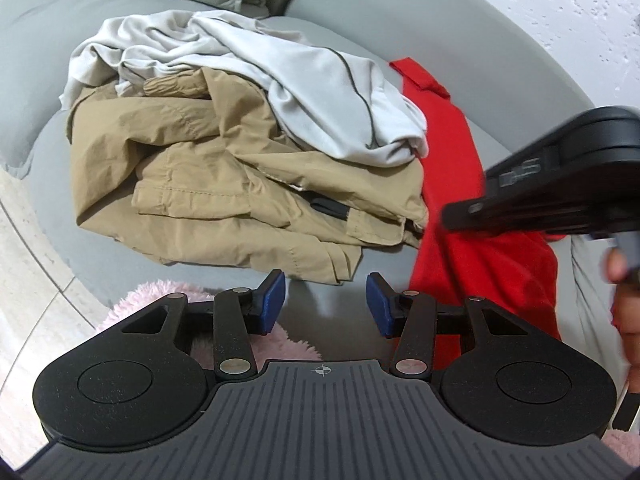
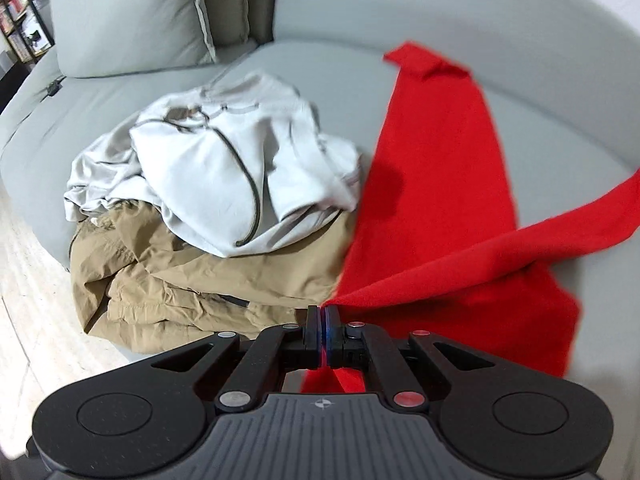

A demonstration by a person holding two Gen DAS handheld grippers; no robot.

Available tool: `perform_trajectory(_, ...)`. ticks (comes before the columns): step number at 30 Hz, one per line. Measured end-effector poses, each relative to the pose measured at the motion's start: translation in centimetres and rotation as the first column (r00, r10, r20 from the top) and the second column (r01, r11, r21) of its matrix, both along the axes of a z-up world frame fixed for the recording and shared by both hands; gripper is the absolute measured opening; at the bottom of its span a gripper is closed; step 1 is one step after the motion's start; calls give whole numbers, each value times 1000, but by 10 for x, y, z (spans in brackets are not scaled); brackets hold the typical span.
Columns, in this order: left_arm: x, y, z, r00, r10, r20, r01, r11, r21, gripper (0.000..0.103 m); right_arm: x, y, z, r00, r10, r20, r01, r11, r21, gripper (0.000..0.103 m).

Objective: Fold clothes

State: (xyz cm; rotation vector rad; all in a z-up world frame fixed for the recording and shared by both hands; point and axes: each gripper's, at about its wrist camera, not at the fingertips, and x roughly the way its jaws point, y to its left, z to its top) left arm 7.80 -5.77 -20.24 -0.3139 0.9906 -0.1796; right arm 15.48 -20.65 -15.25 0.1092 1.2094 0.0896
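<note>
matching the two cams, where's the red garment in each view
Left wrist: red garment runs down the right side, beside the tan trousers.
Right wrist: red garment fills the right half, a corner pinched in the right claw.
Shared landmark: white top.

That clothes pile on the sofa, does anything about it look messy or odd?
Yes. The pale grey top lies crumpled over the rumpled tan garment, neither folded. Beside them the red garment is stretched out, one corner pinched in the right gripper and pulled into a taut ridge.
</note>
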Motion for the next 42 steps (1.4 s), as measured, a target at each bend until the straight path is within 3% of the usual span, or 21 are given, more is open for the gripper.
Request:
perform_trajectory(3,0,-2,0,1000,-6,-3,6,1000,19,50,0,-10,-6,999,-21,-39,24,997,75,28)
perform_trajectory(5,0,-3,0,1000,-7,-2,7,1000,24,50,-12,-16,10,1000,-5,7,4,995,103,35)
perform_trajectory(12,-5,-7,2,1000,-12,5,11,999,44,50,-78,-59,80,981,53,185,-74,991,110,40)
perform_trajectory(15,-8,-10,4,1000,-20,10,20,998,57,51,-118,-93,91,966,49,255,-64,997,49,40)
perform_trajectory(19,-14,-14,8,1000,-25,17,24,997,78,52,-156,-142,61,979,-17,205,6,998,55,40)
perform_trajectory(24,-19,-22,11,999,-32,23,29,992,120,53,-181,-165,13,974,-96,204,74,991,114,38)
perform_trajectory(28,-23,-28,12,999,-41,26,36,986,161,53,-185,-153,-2,945,-32,326,17,999,50,37)
perform_trajectory(30,-24,-29,12,999,-39,27,34,984,176,54,-178,-151,-10,940,-2,342,-5,1000,18,37)
perform_trajectory(37,-24,-31,13,999,-42,31,34,975,219,55,-154,-142,-35,953,93,288,-76,995,-70,27)
perform_trajectory(42,-24,-34,13,998,-47,31,39,971,237,56,-146,-132,-41,958,103,266,-77,991,-108,22)
